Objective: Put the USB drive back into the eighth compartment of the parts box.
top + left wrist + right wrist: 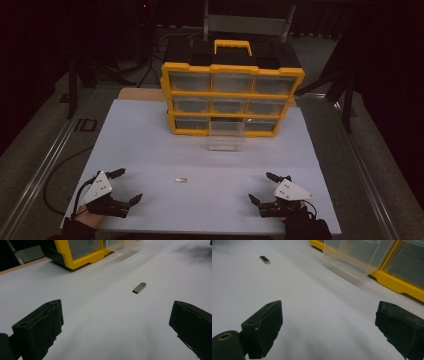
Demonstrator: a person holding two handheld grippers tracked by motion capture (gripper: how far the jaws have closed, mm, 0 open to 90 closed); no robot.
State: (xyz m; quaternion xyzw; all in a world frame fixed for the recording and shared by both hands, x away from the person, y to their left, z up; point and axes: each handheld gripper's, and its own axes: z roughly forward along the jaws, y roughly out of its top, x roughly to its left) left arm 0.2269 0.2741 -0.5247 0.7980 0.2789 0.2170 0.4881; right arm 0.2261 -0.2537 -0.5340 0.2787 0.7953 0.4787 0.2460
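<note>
From above, your left gripper (123,186) and right gripper (261,188) rest spread and empty near the table (150,130) edge, the small metal piece (181,179) between them. Your left gripper view shows it lying ahead, apart. Your right gripper view shows it far left.

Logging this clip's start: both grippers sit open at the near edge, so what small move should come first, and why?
Probably the left gripper should reach forward to the small metal piece. It lies loose on the white board, nearer the left gripper than the right gripper, and a clear drawer is pulled out.
</note>
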